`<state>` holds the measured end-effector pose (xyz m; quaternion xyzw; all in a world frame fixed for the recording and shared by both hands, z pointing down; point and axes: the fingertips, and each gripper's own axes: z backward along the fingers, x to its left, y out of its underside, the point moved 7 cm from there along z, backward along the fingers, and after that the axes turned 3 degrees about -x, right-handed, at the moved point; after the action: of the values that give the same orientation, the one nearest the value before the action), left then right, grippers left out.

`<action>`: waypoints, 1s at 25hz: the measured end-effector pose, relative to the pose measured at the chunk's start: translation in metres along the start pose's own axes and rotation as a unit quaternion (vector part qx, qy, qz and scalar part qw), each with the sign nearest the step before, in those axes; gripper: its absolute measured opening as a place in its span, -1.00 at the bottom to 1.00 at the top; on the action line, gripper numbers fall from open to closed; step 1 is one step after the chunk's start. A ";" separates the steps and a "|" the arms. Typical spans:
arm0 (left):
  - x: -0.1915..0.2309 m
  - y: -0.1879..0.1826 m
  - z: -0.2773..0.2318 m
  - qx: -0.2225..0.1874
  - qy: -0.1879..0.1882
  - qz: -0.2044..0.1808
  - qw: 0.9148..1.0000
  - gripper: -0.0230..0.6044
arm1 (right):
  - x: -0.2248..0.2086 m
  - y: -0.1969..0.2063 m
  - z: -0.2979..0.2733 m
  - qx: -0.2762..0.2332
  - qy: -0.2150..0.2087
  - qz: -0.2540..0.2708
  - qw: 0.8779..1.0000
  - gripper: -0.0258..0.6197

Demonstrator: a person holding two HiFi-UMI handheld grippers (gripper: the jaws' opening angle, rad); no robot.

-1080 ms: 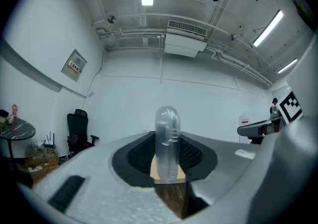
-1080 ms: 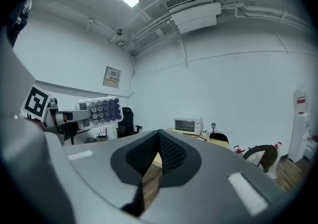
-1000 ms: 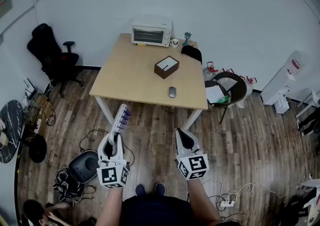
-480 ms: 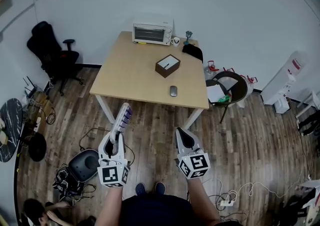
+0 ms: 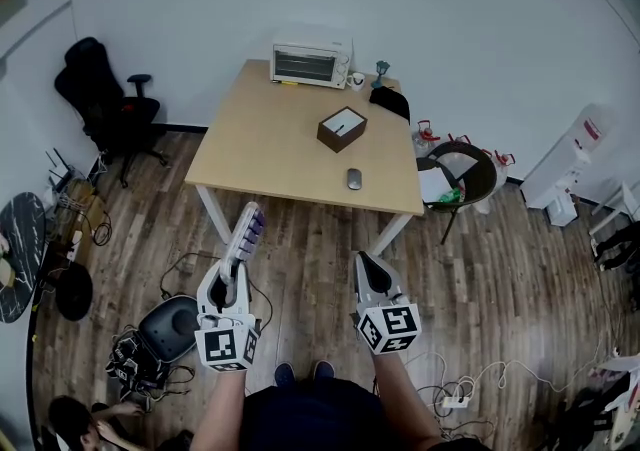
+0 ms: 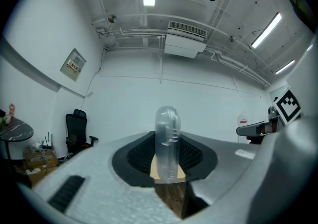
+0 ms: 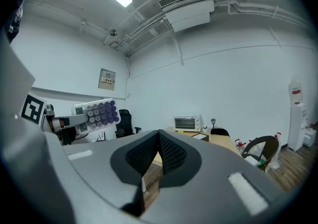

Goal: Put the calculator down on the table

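A white calculator (image 5: 243, 235) with purple keys sticks out edge-up from my left gripper (image 5: 233, 272), which is shut on its lower end. In the left gripper view the calculator (image 6: 167, 143) stands upright between the dark pads. It also shows side-on in the right gripper view (image 7: 97, 112). My right gripper (image 5: 365, 262) is level beside it, shut with nothing between its pads (image 7: 169, 151). Both hang over the wooden floor, short of the light wooden table (image 5: 270, 154).
The table holds a toaster oven (image 5: 312, 61), a brown box (image 5: 341, 129), a mouse (image 5: 353, 179) and a black bag (image 5: 388, 102). A black office chair (image 5: 100, 99) stands left and a round chair (image 5: 462, 174) right. A black device (image 5: 165, 334) and cables lie on the floor.
Both grippers have eased a little forward toward the table. The calculator stays in the left gripper's grip.
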<state>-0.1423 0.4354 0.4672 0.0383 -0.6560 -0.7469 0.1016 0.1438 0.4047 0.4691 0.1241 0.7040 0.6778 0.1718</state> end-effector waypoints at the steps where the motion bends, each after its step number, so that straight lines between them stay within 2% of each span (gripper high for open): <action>1: 0.005 0.001 0.002 0.001 0.002 0.001 1.000 -0.61 | 0.005 0.000 -0.001 -0.002 0.002 0.002 1.000 -0.90; 6: 0.025 0.006 0.010 0.004 0.011 -0.002 1.000 -0.61 | 0.028 0.003 0.001 -0.013 0.006 0.006 1.000 -0.90; 11: 0.036 0.012 0.007 0.010 0.024 -0.001 1.000 -0.61 | 0.043 0.007 -0.001 -0.012 -0.007 0.023 1.000 -0.90; 19: 0.030 0.025 -0.017 0.018 0.039 0.007 0.999 -0.61 | 0.024 0.008 -0.016 -0.017 0.011 0.019 1.000 -0.90; 25: 0.040 0.028 -0.053 0.014 0.031 0.000 0.999 -0.61 | 0.003 0.013 -0.052 -0.025 0.012 0.012 1.000 -0.90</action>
<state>-0.1685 0.3722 0.4911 0.0622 -0.6630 -0.7360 0.1214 0.1192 0.3590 0.4826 0.1198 0.6871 0.6988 0.1588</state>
